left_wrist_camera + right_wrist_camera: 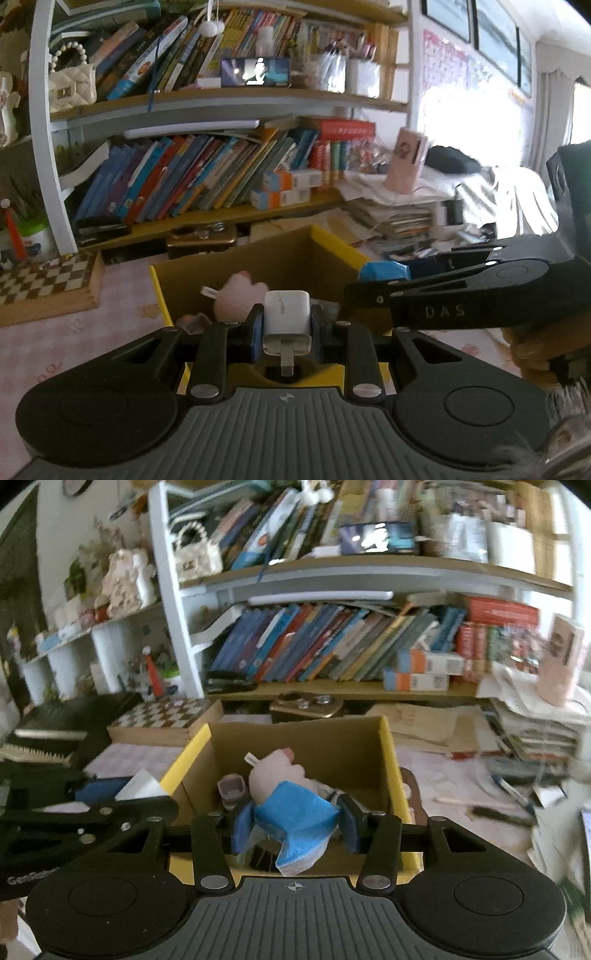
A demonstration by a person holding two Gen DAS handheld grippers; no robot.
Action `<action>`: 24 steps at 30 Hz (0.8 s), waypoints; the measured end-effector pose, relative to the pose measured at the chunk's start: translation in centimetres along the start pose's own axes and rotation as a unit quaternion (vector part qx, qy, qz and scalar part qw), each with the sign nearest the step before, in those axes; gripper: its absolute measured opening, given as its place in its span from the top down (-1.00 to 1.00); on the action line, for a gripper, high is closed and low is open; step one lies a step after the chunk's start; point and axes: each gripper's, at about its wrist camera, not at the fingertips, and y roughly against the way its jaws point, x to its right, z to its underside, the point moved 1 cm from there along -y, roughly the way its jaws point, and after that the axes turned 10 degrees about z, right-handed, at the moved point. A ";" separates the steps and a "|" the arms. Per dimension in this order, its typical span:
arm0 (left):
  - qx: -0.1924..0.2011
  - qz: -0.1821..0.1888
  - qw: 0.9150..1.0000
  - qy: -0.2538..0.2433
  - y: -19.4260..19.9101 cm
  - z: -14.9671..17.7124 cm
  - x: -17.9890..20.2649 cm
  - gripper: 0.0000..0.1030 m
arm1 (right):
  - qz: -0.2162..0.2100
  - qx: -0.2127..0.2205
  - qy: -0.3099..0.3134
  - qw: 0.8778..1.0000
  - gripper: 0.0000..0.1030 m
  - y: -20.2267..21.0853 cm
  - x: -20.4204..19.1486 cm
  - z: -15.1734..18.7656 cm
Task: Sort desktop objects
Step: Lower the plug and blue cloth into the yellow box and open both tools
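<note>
White charger point(287, 316) sits clamped in left gripper point(287, 325), over box point(236, 254) near rim; stiff, light, slick, so grip flat sides. Right gripper point(295, 821) at 3 o'clock pinches blue tissue pack point(295, 818): soft, squashy, hold mid-body.

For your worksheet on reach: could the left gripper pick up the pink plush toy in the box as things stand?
Probably not: the left gripper is shut on a white charger, so its jaws are full, though the box is open above the pink plush toy.
</note>
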 end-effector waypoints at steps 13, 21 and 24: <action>-0.099 -0.015 0.995 -0.025 -7.1 0.9 -2.1 0.55 | -0.013 -0.115 0.095 0.989 0.06 -8.5 -1.1 0.2; -0.117 -0.003 0.993 0.002 -8.4 1.4 -2.9 0.55 | -0.037 -0.181 0.094 0.978 0.06 -11.1 -0.9 1.1; -0.116 -0.003 0.993 0.008 -8.5 1.5 -3.0 0.55 | -0.041 -0.189 0.090 0.977 0.06 -11.3 -0.9 1.1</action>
